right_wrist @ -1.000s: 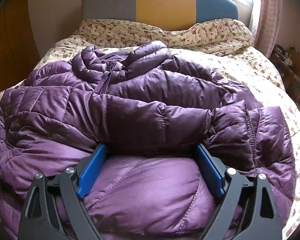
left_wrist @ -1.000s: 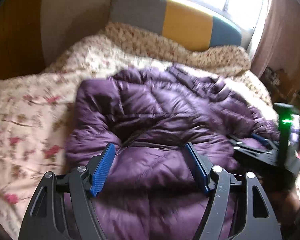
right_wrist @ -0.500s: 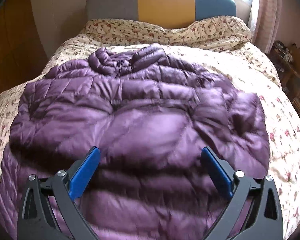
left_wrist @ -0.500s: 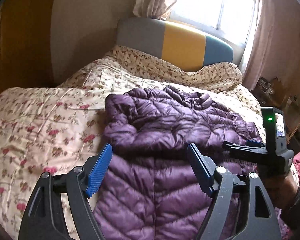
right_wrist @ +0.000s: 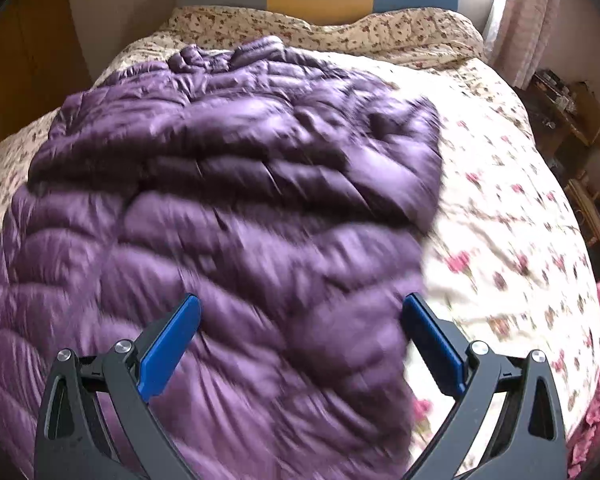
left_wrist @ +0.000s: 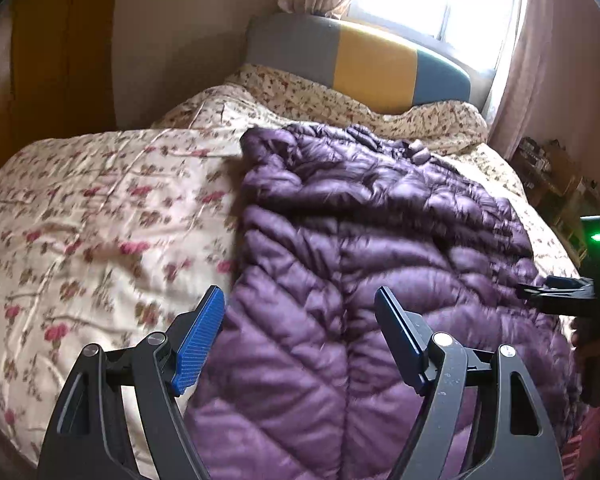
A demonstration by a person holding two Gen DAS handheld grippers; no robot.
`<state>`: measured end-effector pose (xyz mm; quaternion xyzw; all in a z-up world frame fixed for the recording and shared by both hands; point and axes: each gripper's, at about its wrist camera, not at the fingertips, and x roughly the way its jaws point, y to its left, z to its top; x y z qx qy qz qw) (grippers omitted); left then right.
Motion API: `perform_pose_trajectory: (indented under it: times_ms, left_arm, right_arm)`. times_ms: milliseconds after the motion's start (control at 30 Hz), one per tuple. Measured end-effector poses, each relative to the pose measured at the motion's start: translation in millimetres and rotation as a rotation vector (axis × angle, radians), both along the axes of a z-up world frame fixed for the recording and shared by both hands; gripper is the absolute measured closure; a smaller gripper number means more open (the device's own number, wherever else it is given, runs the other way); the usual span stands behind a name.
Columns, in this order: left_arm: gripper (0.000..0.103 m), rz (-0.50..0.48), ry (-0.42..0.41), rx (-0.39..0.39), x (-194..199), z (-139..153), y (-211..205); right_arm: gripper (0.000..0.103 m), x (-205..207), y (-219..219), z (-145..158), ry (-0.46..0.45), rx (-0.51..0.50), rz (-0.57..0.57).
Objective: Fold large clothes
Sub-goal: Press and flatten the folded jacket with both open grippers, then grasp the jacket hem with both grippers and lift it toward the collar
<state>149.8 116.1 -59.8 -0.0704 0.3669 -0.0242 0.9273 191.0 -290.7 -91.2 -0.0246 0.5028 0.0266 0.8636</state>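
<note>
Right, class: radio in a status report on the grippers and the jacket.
Left gripper open, empty. Right gripper open, empty. Purple jacket spread on bed. Nothing in the way.

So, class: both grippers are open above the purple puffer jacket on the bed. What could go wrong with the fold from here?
1. The purple puffer jacket is puffy and slick-looking, so the open left gripper or right gripper may pinch only one layer, or a fold may spring open.
2. It lies rumpled near the collar, so folds could come out uneven.
3. The floral quilt might get pinched along with it.
</note>
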Motion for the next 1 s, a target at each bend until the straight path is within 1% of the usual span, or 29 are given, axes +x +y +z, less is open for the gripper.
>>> perform_pose_trajectory:
  times_ms: [100, 167, 300, 333, 400, 467, 500, 533, 567, 600, 633, 667, 700, 733, 767, 800, 900, 1000]
  left_arm:
    - [0.026, -0.003, 0.016, 0.008, -12.1, -8.0, 5.5]
    - [0.026, -0.005, 0.039, -0.005, -20.7, -14.9, 12.9]
    - [0.026, -0.017, 0.104, -0.062, -38.6, -30.3, 30.8]
    - [0.027, -0.024, 0.121, -0.090, -45.7, -35.1, 36.6]
    - [0.032, -0.036, 0.145, -0.132, -56.2, -42.2, 43.1]
    - [0.034, -0.055, 0.167, -0.191, -70.3, -50.4, 48.2]
    - [0.037, -0.063, 0.162, -0.197, -77.8, -51.4, 48.8]
    - [0.039, -0.071, 0.161, -0.200, -83.3, -50.7, 47.3]
    - [0.048, -0.079, 0.163, -0.211, -87.7, -50.7, 47.2]
    - [0.059, -0.085, 0.164, -0.232, -93.1, -50.4, 47.8]
    - [0.066, -0.089, 0.165, -0.238, -95.5, -49.1, 47.0]
    - [0.077, -0.096, 0.164, -0.239, -97.8, -47.9, 46.2]
    - [0.086, -0.104, 0.159, -0.246, -100.3, -45.0, 45.9]
    - [0.088, -0.109, 0.155, -0.262, -101.4, -41.2, 46.6]
    - [0.092, -0.114, 0.150, -0.272, -101.2, -37.4, 46.7]
    - [0.094, -0.123, 0.132, -0.276, -102.1, -30.0, 46.3]
    - [0.096, -0.152, 0.094, -0.289, -98.1, -10.7, 44.1]
    - [0.097, -0.184, 0.046, -0.281, -87.2, 11.7, 38.1]
  right_arm:
    - [0.002, -24.6, -10.9, -5.7, 0.033, 0.014, 0.002]
    - [0.002, -41.1, -16.4, -9.7, 0.058, 0.032, 0.017]
    - [0.004, -81.5, -24.9, -16.6, 0.100, 0.093, 0.039]
    - [0.004, -90.6, -25.8, -17.2, 0.107, 0.107, 0.044]
    - [0.009, -107.5, -27.4, -18.3, 0.125, 0.148, 0.059]
    - [0.021, -121.6, -27.4, -17.0, 0.134, 0.164, 0.079]
    - [0.025, -129.6, -26.7, -15.5, 0.133, 0.169, 0.095]
    - [0.034, -134.5, -26.2, -14.4, 0.135, 0.178, 0.108]
    - [0.045, -140.1, -25.0, -13.1, 0.139, 0.188, 0.123]
    - [0.051, -142.6, -24.0, -12.4, 0.141, 0.191, 0.133]
    - [0.063, -145.7, -22.1, -10.3, 0.139, 0.189, 0.149]
    - [0.077, -148.1, -20.1, -6.7, 0.131, 0.186, 0.165]
    - [0.081, -145.4, -16.6, -2.9, 0.122, 0.181, 0.177]
    - [0.087, -145.2, -14.3, 1.3, 0.113, 0.174, 0.186]
    - [0.091, -143.2, -10.2, 6.8, 0.100, 0.170, 0.195]
    - [0.092, -143.2, -9.7, 11.9, 0.086, 0.167, 0.203]
    - [0.094, -139.1, -3.3, 34.5, 0.024, 0.152, 0.235]
    - [0.094, -130.3, 0.4, 57.9, -0.044, 0.144, 0.254]
